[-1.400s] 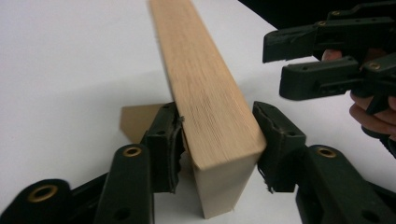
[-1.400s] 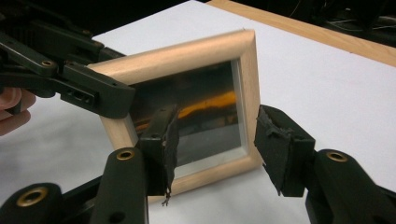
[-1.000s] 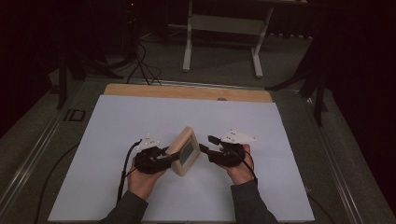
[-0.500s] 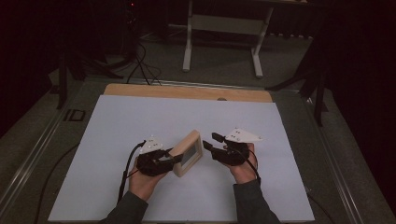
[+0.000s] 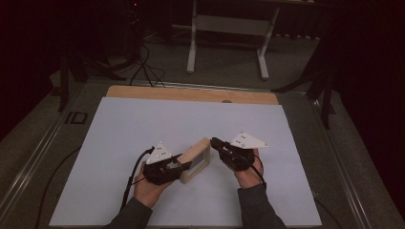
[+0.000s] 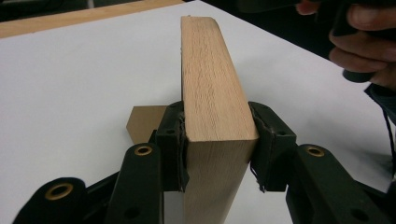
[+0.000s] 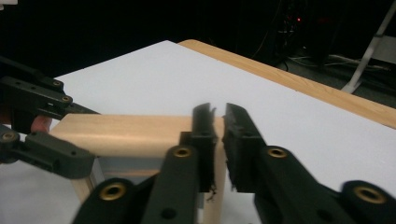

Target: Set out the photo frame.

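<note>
A light wooden picture frame (image 5: 196, 160) stands on edge on the white sheet, and my left gripper (image 5: 184, 164) is shut on its near end. In the left gripper view both pads press the frame's (image 6: 212, 93) thick wooden edge, with the left gripper (image 6: 217, 135) around it. A brown flap (image 6: 142, 122) shows behind the frame. My right gripper (image 5: 215, 142) sits at the frame's other end. Its jaws have just been closing. In the right gripper view the right gripper (image 7: 219, 116) shows a thin slit between the pads, with nothing visible in it, in front of the frame (image 7: 126, 133).
The white sheet (image 5: 143, 124) covers a wooden table whose bare edge (image 5: 191, 94) runs along the far side. Beyond it stand a white metal stand (image 5: 227, 28) and floor cables (image 5: 143, 62). Metal rails (image 5: 43, 143) flank the table.
The right gripper's jaws went from wide apart to almost together beside the frame's end. The left gripper keeps its grip, and the frame has barely shifted.
</note>
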